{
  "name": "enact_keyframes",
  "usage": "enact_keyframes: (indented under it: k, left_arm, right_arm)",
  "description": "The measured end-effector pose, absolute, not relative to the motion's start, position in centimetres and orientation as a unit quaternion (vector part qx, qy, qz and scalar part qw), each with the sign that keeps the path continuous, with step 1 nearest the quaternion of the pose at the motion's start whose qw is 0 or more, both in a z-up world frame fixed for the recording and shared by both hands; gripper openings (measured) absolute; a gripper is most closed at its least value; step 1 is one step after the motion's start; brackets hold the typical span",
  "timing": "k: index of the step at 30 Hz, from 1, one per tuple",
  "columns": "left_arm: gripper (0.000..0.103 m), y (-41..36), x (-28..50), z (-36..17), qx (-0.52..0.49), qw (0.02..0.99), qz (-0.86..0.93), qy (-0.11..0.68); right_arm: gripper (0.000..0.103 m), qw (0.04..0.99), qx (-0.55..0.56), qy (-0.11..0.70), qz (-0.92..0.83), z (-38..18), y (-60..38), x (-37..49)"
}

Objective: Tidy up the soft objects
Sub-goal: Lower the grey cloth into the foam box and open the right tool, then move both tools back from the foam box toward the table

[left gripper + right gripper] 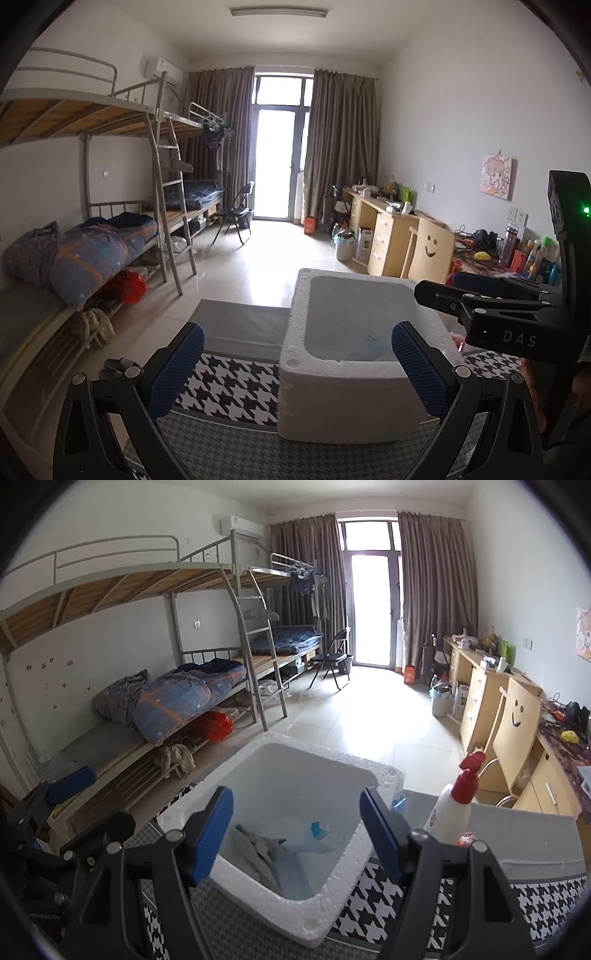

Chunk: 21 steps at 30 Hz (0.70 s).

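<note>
A white foam box (pixel 332 406) stands on the houndstooth-covered table (pixel 229 384). In the right wrist view a crumpled grey cloth (pixel 258 849) and a clear bluish plastic bag (pixel 317 836) lie on the bottom of the foam box (pixel 306 919). My right gripper (pixel 297 834) hangs open over the box's near corner, with nothing between its blue pads. My left gripper (pixel 297 369) is open too, its fingers spread either side of the box's near wall without touching it. The right gripper (pixel 436 286) also shows at the right of the left wrist view, above the box's far rim.
A white spray bottle with a red trigger (pixel 450 805) stands on the table right of the box. Bunk beds with bedding (pixel 177 701) line the left wall. Desks and a smiley-backed chair (pixel 517 716) line the right. Tiled floor (pixel 362 723) runs to the balcony door.
</note>
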State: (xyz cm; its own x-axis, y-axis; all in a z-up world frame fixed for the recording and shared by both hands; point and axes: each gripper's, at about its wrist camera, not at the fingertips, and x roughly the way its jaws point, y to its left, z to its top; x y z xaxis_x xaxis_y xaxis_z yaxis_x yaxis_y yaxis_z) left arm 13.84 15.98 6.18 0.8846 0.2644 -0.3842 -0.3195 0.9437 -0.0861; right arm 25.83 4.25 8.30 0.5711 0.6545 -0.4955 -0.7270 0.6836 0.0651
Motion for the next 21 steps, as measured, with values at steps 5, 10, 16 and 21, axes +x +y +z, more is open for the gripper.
enact_keyframes:
  k: [5, 10, 16, 21]
  left_arm:
    - [0.102, 15.0, 13.2, 6.4, -0.067, 0.970, 0.142, 0.184]
    - [0.102, 14.2, 12.8, 6.5, -0.066, 0.972, 0.128, 0.183]
    - [0.102, 12.9, 11.9, 6.7, -0.056, 0.975, 0.122, 0.176]
    - [0.102, 12.2, 11.3, 7.0, -0.051, 0.977, 0.119, 0.171]
  right_arm:
    - [0.075, 0.884, -0.071, 0.244, 0.392, 8.4, 3.6, 25.2]
    - [0.075, 0.890, -0.062, 0.234, 0.388, 8.8, 2.5, 24.5]
    - [0.075, 0.898, -0.069, 0.213, 0.378, 9.5, 1.6, 22.9]
    - [0.076, 0.902, -0.065, 0.205, 0.373, 9.4, 0.6, 21.8]
